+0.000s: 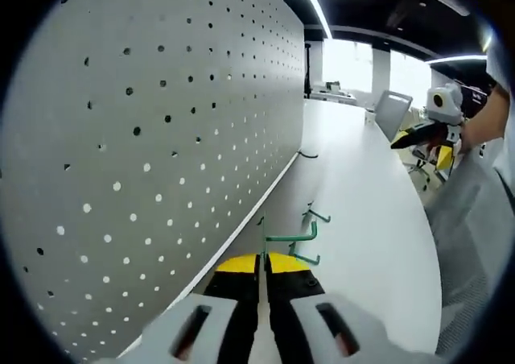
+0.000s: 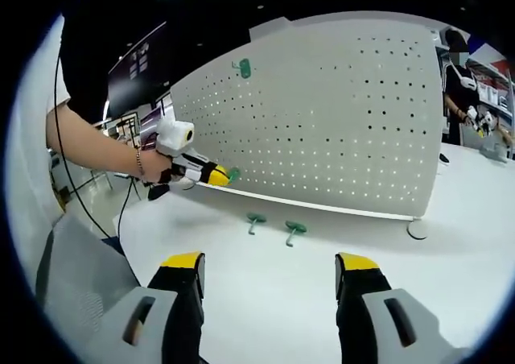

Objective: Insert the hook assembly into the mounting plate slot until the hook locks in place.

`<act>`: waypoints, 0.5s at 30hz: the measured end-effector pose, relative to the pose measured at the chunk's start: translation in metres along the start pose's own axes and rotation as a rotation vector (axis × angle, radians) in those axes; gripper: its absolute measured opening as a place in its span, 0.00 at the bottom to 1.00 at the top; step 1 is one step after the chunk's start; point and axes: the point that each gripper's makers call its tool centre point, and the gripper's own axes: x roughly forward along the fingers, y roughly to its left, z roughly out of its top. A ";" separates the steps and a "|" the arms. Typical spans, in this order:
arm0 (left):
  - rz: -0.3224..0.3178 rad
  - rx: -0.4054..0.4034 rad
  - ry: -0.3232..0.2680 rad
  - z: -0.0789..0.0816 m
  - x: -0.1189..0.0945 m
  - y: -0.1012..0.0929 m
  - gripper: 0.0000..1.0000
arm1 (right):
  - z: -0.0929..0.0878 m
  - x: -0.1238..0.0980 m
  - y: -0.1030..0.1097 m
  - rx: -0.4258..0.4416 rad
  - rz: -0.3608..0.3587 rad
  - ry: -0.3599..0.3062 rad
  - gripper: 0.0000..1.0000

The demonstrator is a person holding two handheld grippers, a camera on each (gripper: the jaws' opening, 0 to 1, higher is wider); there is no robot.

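My left gripper [image 1: 262, 261] is shut on a green hook [image 1: 291, 236] that sticks out past its yellow-tipped jaws, close to the foot of the white pegboard [image 1: 161, 138]. In the right gripper view the left gripper [image 2: 225, 175] holds that hook [image 2: 234, 173] just in front of the pegboard [image 2: 338, 114]. Two more green hooks [image 2: 256, 219] [image 2: 294, 231] lie on the white table below the board. Another green piece [image 2: 244, 68] hangs high on the board. My right gripper [image 2: 269, 271] stands open and holds nothing, well back from the board; it also appears far off as the right gripper [image 1: 412, 138].
The white table [image 2: 265, 299] runs along the pegboard. A black hook [image 1: 306, 154] lies by the board's foot farther down. A round white foot [image 2: 417, 229] sits at the board's right corner. A person's forearm [image 2: 88, 150] holds the left gripper. Chairs and another person stand beyond.
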 end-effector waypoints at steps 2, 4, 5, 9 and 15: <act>0.001 -0.009 -0.015 0.003 -0.001 -0.002 0.02 | 0.000 0.000 0.000 -0.002 0.001 0.000 0.63; 0.004 -0.006 -0.020 0.005 -0.002 -0.004 0.02 | 0.000 0.000 0.001 -0.002 0.002 -0.001 0.63; 0.007 -0.005 -0.027 0.005 -0.002 -0.005 0.02 | 0.001 0.000 0.001 -0.003 0.002 -0.002 0.63; 0.017 -0.022 -0.052 0.010 -0.005 -0.008 0.02 | 0.002 0.000 0.000 -0.004 0.001 -0.004 0.63; 0.022 -0.038 -0.107 0.022 -0.011 -0.015 0.02 | 0.002 -0.001 0.000 -0.001 0.001 -0.009 0.63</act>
